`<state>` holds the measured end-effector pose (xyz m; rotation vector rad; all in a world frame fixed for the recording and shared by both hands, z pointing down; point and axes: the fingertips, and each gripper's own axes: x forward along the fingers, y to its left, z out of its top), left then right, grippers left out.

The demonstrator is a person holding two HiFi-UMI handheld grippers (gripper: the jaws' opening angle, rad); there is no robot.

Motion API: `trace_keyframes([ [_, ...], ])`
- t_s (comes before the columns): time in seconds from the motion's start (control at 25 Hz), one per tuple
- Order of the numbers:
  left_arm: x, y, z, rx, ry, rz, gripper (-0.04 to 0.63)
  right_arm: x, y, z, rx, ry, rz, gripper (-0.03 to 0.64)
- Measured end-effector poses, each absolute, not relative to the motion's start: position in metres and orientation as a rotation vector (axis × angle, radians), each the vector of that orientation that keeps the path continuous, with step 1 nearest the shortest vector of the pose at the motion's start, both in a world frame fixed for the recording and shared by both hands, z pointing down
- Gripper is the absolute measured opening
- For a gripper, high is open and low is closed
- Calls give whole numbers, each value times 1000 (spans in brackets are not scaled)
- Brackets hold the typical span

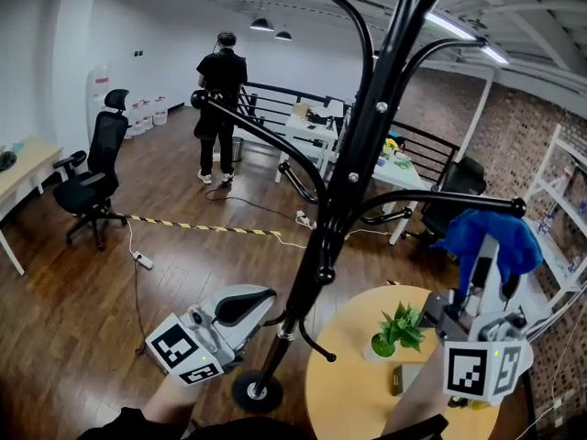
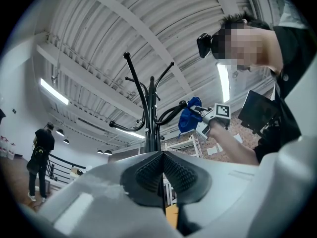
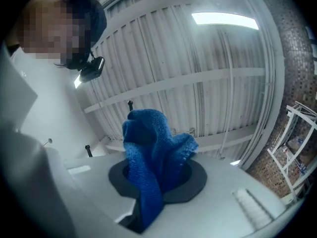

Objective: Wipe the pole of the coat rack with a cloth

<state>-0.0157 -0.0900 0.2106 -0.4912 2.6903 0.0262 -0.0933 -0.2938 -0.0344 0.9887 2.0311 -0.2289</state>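
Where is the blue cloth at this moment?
In the head view it is at the right, clamped in the right gripper, above the round table and just below a coat rack arm; the blue cloth.

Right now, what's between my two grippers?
Head view: the coat rack pole and a potted plant stand between the left gripper and right gripper.

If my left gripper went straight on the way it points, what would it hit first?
Most likely the coat rack pole. It stands dead ahead, just past the closed jaws of the left gripper. Depth is hard to judge, but nothing shows in between.
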Motion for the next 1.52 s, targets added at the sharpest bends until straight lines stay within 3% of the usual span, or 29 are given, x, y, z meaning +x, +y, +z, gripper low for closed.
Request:
trace_keyframes([
  [0.44, -6, -81, 218, -410, 2709, 45, 3, -106, -246, -8, 1060, 2061, -262, 46],
  [0.92, 10, -73, 226, -336, 2732, 62, 3, -117, -145, 92, 1272, 2197, -5, 46],
  [1.28, -2, -83, 233, -380, 2746, 82, 3, -126, -137, 245, 1459, 2401, 224, 46],
  [1.52, -14, -97, 238, -440, 2750, 108, 3, -123, -131, 351, 1644, 2513, 592, 43],
])
